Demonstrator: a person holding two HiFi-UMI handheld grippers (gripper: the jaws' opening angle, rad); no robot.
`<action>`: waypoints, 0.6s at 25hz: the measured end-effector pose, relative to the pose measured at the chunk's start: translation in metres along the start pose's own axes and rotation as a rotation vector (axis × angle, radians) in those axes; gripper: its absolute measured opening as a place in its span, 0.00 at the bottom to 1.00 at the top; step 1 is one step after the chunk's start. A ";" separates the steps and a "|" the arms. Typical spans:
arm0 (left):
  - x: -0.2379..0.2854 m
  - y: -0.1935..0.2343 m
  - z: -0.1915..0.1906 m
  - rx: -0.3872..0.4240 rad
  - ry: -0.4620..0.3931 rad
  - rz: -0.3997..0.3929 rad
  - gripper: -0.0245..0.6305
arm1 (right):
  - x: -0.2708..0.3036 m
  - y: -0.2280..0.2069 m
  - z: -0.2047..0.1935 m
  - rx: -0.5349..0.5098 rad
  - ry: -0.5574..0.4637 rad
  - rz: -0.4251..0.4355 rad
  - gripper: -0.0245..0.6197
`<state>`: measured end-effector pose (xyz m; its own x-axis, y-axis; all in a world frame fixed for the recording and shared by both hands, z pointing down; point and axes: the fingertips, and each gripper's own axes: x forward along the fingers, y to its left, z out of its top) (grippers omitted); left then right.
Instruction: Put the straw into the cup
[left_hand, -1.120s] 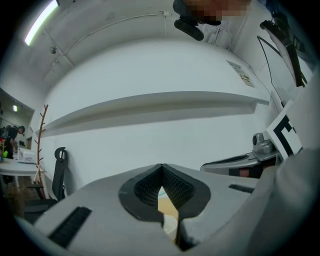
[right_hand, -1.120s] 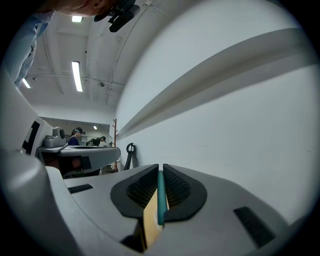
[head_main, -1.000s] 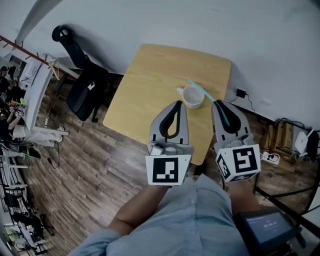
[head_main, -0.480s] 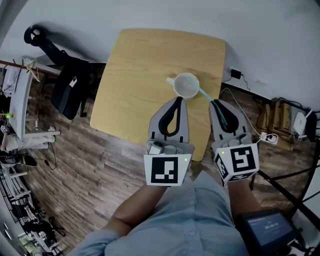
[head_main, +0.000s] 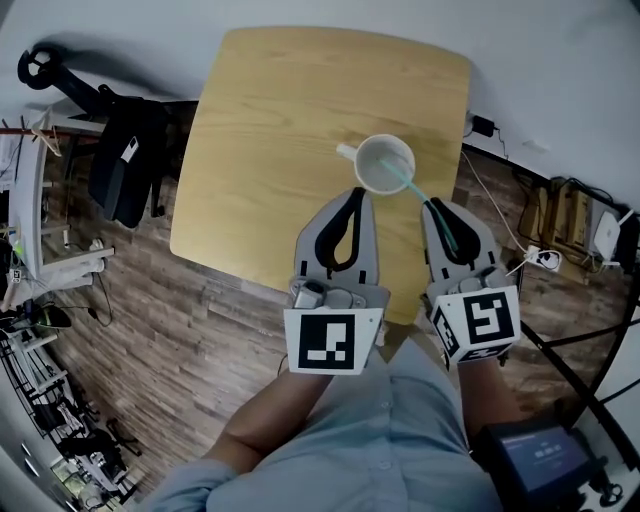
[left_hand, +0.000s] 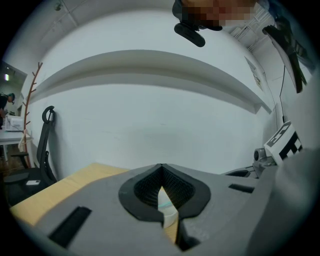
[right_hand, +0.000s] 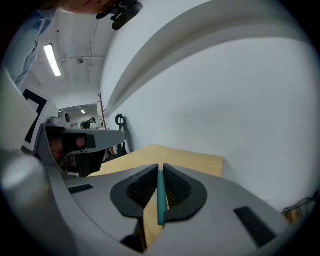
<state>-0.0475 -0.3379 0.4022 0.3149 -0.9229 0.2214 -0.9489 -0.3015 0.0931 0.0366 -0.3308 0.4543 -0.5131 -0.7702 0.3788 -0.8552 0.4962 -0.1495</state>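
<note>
Wooden table (head_main: 290, 110) lay ahead of and below both grippers, its far edge at a white wall (head_main: 560, 50). Plank floor (head_main: 130, 330) spread left of the left gripper (head_main: 356, 193), with bare tabletop open ahead-left. White cup (head_main: 378, 168) sat just ahead, between the tips. The left gripper was pressed closed on nothing, and the right gripper (head_main: 432, 206) clenched the teal straw (head_main: 412, 186), which ran forward-left over the cup's rim.

The right gripper (right_hand: 160, 166) and left gripper (left_hand: 161, 165) are matt grey plastic with ribbed black pads (right_hand: 141, 188). Between the right fingers, the straw (right_hand: 160, 200) looks like smooth teal plastic. Beyond the fingertips, the cup (head_main: 380, 165) is glossy white and the table (head_main: 290, 110) is smooth pale wood.
</note>
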 end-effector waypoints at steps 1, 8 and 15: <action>0.002 0.002 -0.002 -0.003 0.005 0.001 0.03 | 0.003 0.001 -0.003 0.000 0.008 0.001 0.08; 0.009 0.017 -0.015 -0.019 0.030 0.000 0.03 | 0.019 0.006 -0.019 0.004 0.044 0.011 0.08; 0.005 0.020 -0.021 -0.025 0.043 -0.003 0.03 | 0.023 0.006 -0.021 0.016 0.037 -0.002 0.12</action>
<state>-0.0641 -0.3438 0.4258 0.3192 -0.9105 0.2627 -0.9472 -0.2980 0.1183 0.0212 -0.3375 0.4812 -0.5086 -0.7559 0.4123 -0.8575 0.4878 -0.1634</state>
